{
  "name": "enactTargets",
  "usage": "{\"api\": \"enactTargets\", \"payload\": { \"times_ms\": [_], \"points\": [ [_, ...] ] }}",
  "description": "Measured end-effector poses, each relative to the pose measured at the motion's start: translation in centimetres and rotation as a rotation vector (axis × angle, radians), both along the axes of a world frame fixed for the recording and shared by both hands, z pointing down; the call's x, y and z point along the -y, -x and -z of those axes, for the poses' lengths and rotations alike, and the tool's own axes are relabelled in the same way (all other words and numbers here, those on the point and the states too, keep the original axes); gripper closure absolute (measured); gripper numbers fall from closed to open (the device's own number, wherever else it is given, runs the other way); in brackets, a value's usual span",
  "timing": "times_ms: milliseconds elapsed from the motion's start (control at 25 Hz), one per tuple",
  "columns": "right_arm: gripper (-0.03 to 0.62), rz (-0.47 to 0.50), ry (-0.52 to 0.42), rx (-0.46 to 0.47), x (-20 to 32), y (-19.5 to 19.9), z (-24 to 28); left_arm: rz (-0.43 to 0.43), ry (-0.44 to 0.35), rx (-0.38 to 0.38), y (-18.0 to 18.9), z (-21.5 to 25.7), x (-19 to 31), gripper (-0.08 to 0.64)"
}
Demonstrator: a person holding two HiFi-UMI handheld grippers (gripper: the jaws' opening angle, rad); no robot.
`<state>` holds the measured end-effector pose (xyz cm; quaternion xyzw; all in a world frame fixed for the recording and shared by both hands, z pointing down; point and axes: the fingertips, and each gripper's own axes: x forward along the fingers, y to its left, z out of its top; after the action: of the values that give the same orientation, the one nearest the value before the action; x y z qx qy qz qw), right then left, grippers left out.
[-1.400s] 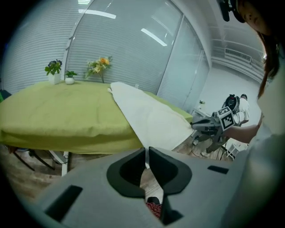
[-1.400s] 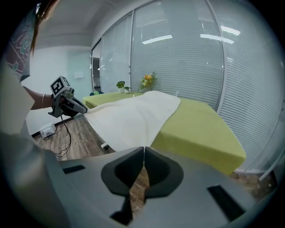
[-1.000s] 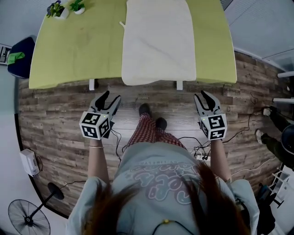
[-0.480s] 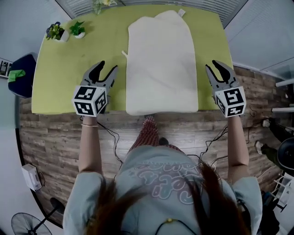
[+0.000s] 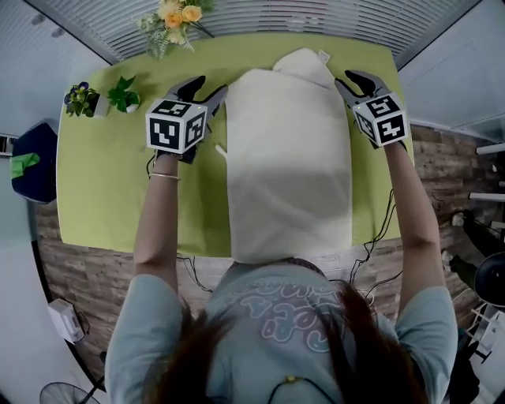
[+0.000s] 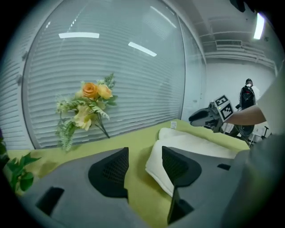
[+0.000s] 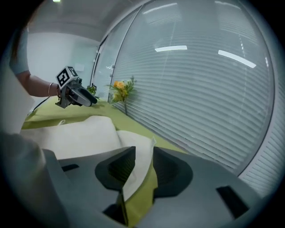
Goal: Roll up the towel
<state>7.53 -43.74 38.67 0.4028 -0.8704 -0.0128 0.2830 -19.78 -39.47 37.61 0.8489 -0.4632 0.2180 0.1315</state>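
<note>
towel (image 5: 288, 158): white, unrolled, lying flat and lengthwise down the middle of the table. Its near end reaches the table's near edge. Its far end is bunched into a rounded hump.
tag (image 5: 324, 57): small and white, at the towel's far right corner.
left gripper (image 5: 209, 87): held over the table, just beside the towel's far left corner. Its jaws are apart and opening. Green tabletop shows in the gap, with the towel's edge at the right-hand jaw. The pads press on nothing.
right gripper (image 5: 347, 80): at the towel's far right corner. Its jaws stand apart by a narrow gap, and the tagged corner shows in that gap. The pads are not pressed on the cloth. Cannot tell whether the cloth lies between the jaws or below them.
arms: both stretched forward, one on each side of the towel.
table (image 5: 110, 181): green top.
flowers (image 5: 173, 16): yellow and orange bunch at the table's far edge, against the blinds (image 6: 133, 67).
potted plants (image 5: 102, 96): two small ones, near the far left corner.
floor (image 5: 71, 268): wood planks.
</note>
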Motion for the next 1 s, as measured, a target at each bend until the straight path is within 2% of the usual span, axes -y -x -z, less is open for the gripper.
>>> {"api": "enactTargets", "payload": {
  "times_ms": [80,200,280,360,440,520,560,640,680,720,760,880,1000],
  "points": [
    [0.458,0.003,0.025,0.011,2.7,1.0,-0.7,-0.068,0.036,0.013,-1.1,-0.6,1.8,0.354],
    [0.408,0.055,0.063,-0.066,6.0,2.8,-2.4,-0.186,0.09,0.061,-2.7,-2.0,3.7,0.34],
    [0.397,0.082,0.091,-0.087,7.8,3.7,-3.2,-0.246,0.136,0.038,-3.8,-2.6,4.0,0.339],
    [0.377,0.124,0.148,-0.053,8.9,4.7,-3.9,-0.31,0.201,0.02,-5.0,-3.4,3.2,0.339],
    [0.348,0.19,0.2,-0.061,9.6,5.8,-4.7,-0.371,0.254,0.072,-5.7,-4.7,2.2,0.339],
    [0.344,0.251,0.235,-0.108,9.9,6.7,-5.8,-0.4,0.276,0.167,-5.8,-6.1,1.4,0.342],
    [0.344,0.278,0.257,-0.125,9.9,7.1,-6.4,-0.399,0.277,0.201,-5.7,-6.6,1.3,0.356],
    [0.38,0.335,0.299,-0.124,9.5,7.6,-7.1,-0.389,0.265,0.226,-5.7,-7.0,1.2,0.47],
    [0.403,0.36,0.307,-0.116,9.3,7.7,-7.2,-0.389,0.259,0.229,-5.8,-7.0,1.2,0.491],
    [0.456,0.378,0.303,-0.112,9.2,7.7,-7.1,-0.393,0.253,0.233,-5.9,-6.8,1.2,0.514],
    [0.57,0.385,0.287,-0.113,9.3,7.5,-6.8,-0.394,0.246,0.238,-5.9,-6.5,1.4,0.521],
    [0.569,0.337,0.187,-0.092,11.0,6.0,-5.0,-0.372,0.228,0.23,-5.6,-4.8,2.5,0.523],
    [0.569,0.206,0.066,-0.053,14.3,3.3,-2.3,-0.317,0.178,0.249,-4.6,-3.2,4.8,0.522]
  ]
}}
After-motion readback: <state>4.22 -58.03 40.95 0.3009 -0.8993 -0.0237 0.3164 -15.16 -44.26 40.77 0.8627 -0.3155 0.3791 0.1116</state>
